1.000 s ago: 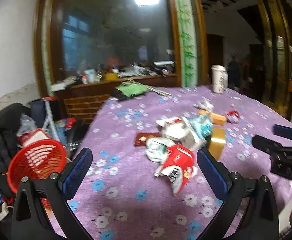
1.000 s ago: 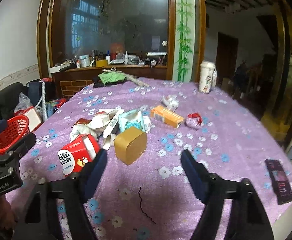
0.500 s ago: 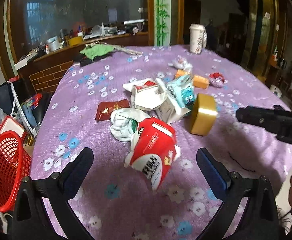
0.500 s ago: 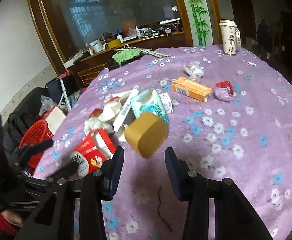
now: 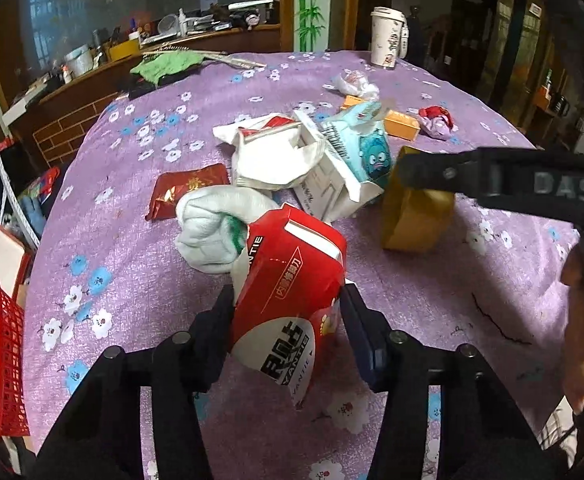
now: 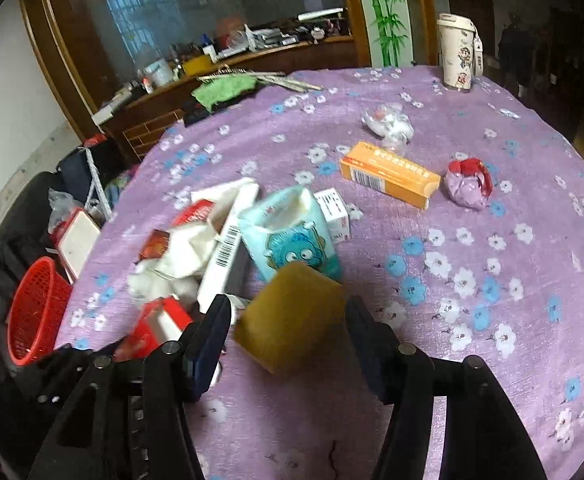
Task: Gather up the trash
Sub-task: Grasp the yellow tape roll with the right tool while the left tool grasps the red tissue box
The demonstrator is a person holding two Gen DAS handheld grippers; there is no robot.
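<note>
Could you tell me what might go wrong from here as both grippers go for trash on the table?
The left gripper, jaws just closing, pinches the red carton, which looks flimsy and may crush or slip. The right gripper, jaws just reopening, straddles the gold box without clearly pressing it, so lifting now might leave it behind. The grippers work close together and could bump.

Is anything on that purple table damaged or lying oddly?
Yes. The red carton between the left gripper's fingers is crushed and torn open, the white box behind it lies ripped apart, and the tablecloth near the front edge shows a dark crack-like mark.
</note>
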